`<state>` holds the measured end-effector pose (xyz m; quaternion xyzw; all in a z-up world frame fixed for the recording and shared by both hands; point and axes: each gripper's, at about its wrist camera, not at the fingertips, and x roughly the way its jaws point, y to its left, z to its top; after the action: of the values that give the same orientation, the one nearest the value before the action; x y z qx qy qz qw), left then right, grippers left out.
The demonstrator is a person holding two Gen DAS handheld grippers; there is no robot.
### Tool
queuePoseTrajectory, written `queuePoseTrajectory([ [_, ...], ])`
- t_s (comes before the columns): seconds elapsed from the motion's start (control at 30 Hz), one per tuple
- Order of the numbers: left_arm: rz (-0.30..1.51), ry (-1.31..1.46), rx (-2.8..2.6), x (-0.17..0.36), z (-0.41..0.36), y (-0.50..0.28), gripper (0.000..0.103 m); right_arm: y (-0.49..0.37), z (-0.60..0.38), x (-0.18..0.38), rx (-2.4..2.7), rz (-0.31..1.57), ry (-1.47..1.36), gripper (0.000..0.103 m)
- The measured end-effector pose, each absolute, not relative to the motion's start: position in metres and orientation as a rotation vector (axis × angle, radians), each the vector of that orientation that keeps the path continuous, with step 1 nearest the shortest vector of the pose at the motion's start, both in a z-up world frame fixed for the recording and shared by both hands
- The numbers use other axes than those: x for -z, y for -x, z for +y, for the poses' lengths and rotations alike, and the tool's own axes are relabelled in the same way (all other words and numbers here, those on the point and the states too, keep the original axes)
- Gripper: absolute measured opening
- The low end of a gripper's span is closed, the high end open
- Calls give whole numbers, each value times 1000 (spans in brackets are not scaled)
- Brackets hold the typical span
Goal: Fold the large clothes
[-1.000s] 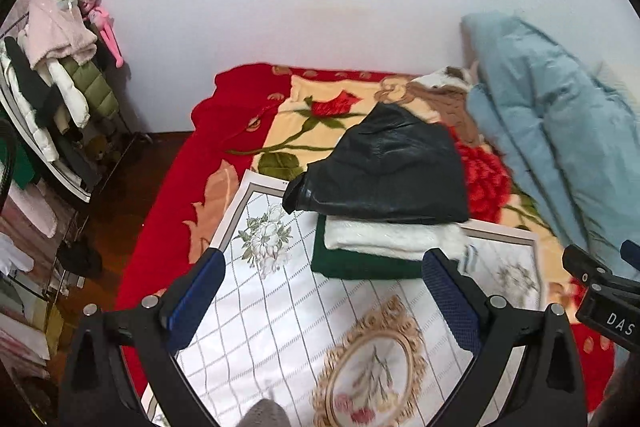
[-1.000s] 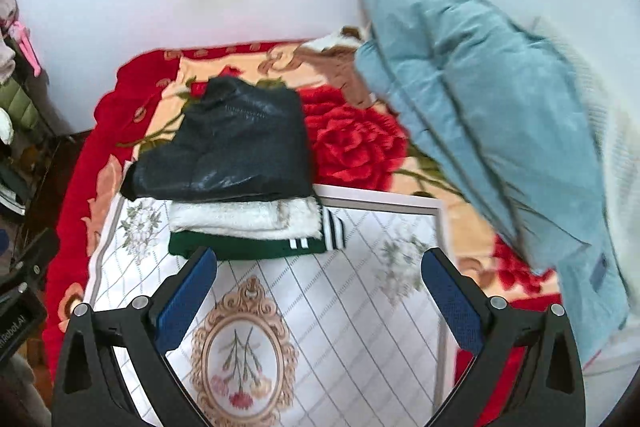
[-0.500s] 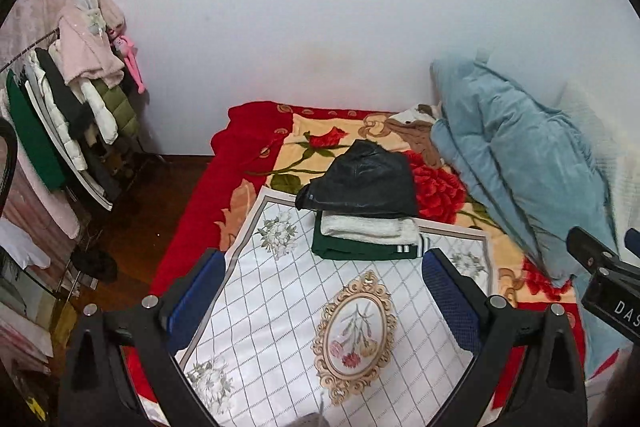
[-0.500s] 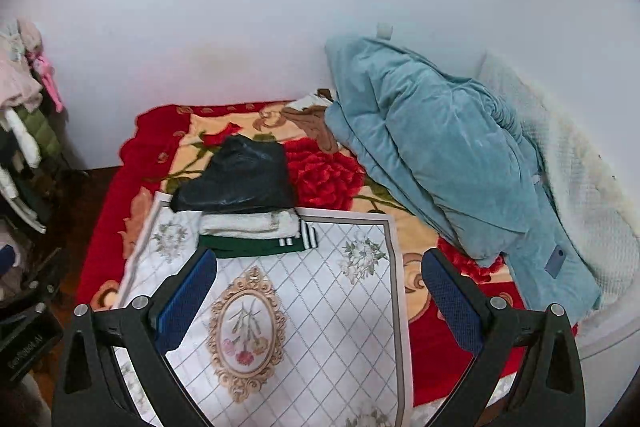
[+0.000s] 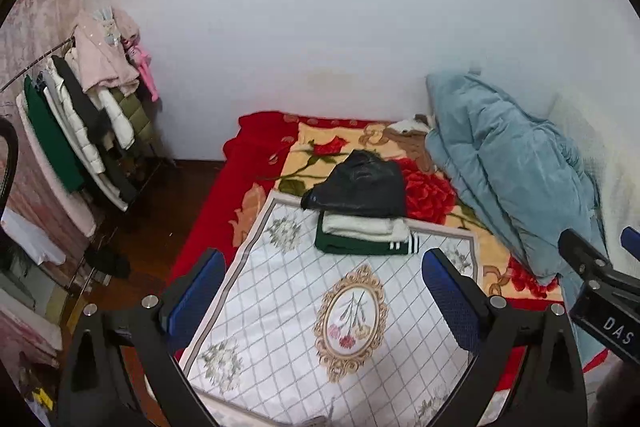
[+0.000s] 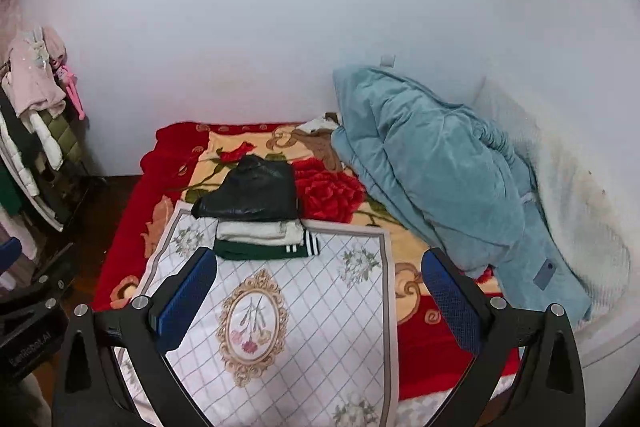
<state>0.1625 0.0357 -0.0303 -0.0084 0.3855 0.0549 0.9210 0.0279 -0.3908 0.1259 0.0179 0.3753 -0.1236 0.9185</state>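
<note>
A stack of folded clothes lies on the bed: a black leather jacket (image 5: pixel 360 185) (image 6: pixel 254 193) on top, a white garment (image 5: pixel 362 227) (image 6: pixel 258 230) under it, and a green one with white stripes (image 5: pixel 360 246) (image 6: pixel 264 250) at the bottom. The stack sits at the far edge of a white checked cloth (image 5: pixel 332 311) (image 6: pixel 280 311). My left gripper (image 5: pixel 320 299) is open and empty, held high and well back from the stack. My right gripper (image 6: pixel 320 297) is also open and empty, equally far back. The right gripper's body shows at the right edge of the left wrist view (image 5: pixel 600 291).
A red floral blanket (image 5: pixel 256 155) (image 6: pixel 332 195) covers the bed. A bundled blue quilt (image 5: pixel 512 167) (image 6: pixel 436 167) lies along the right by the white wall. A clothes rack (image 5: pixel 80 115) (image 6: pixel 32 131) with hanging garments stands left over dark wooden floor (image 5: pixel 160 223).
Both grippers have pulled back and up from the folded stack, which now looks smaller and farther. More of the bed, wall and rack shows. Both stay open.
</note>
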Motion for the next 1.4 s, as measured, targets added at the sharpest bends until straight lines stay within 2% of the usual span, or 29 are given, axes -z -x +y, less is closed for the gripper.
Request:
queuePoseTrajectory([
  [0.37,767,39,-146,8,39,-150,100,-25,-384,-158,219,782,7,103],
  [1.4,749,47,-148,-3,47,-150,101,-40,-374,-170,173,770,18,103],
])
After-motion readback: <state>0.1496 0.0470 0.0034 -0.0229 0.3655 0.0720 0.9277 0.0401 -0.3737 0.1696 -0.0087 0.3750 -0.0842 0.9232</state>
